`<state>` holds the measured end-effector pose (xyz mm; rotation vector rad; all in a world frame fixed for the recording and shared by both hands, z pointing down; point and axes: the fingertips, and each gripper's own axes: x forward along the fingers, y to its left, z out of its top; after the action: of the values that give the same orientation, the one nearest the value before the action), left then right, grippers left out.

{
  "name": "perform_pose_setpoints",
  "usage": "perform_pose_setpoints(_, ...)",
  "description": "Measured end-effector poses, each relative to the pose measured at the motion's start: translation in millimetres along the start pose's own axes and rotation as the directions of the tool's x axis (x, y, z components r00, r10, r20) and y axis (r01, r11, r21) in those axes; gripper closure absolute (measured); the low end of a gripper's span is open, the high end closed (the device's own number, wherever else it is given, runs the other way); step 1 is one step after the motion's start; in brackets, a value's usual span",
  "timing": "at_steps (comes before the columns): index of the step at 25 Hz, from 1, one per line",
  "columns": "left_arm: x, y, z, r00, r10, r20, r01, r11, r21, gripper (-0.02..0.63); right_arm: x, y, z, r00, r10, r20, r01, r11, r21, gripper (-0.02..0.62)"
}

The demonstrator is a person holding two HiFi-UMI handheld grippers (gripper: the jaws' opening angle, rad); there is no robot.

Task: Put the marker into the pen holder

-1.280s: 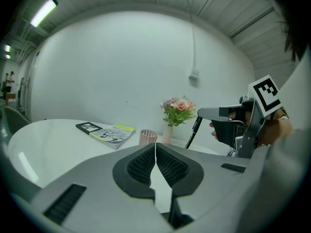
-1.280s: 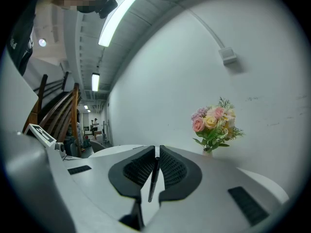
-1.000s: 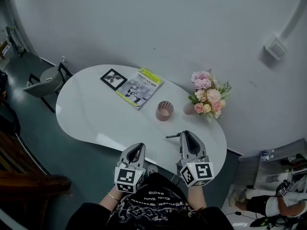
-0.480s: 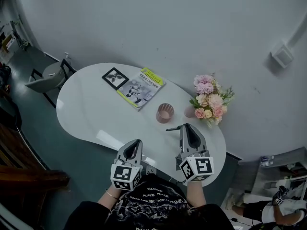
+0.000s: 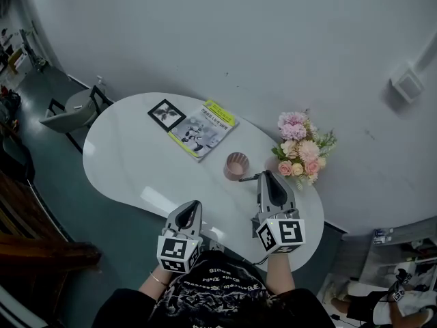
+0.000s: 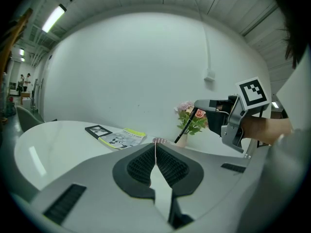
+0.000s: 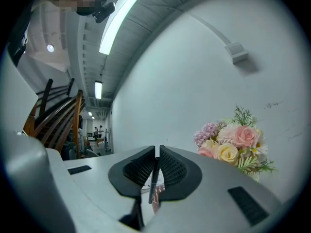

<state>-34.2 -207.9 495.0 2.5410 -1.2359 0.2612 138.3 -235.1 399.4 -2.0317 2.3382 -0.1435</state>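
The black marker (image 5: pixel 250 178) is clamped crosswise in my right gripper (image 5: pixel 267 177), its free end pointing left, close to the pink ribbed pen holder (image 5: pixel 236 166). In the right gripper view the marker (image 7: pixel 153 178) stands between the shut pads, with the pen holder (image 7: pixel 157 196) just showing below it. My left gripper (image 5: pixel 192 208) hovers over the table's near edge, shut with nothing in it. From the left gripper view I see the right gripper (image 6: pixel 198 104) carrying the marker (image 6: pixel 186 126) tilted above the pen holder (image 6: pixel 160 141).
A white oval table (image 5: pixel 130 162) holds a magazine (image 5: pixel 203 129) and a small framed photo (image 5: pixel 166 114) at the back. A vase of pink flowers (image 5: pixel 300 147) stands right of the pen holder. A chair (image 5: pixel 72 109) is beyond the table's left end.
My right gripper has carried the marker forward, from over the table's near edge to right beside the pen holder. The left gripper has barely shifted.
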Motion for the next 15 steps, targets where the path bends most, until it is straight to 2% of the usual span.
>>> perform_pose_setpoints(15, 2, 25, 2, 0.996, 0.085, -0.009, -0.085, 0.996, -0.019, 0.58, 43, -13, -7, 1.0, 0.02, -0.009, -0.02, 0.999, -0.038, 0.541)
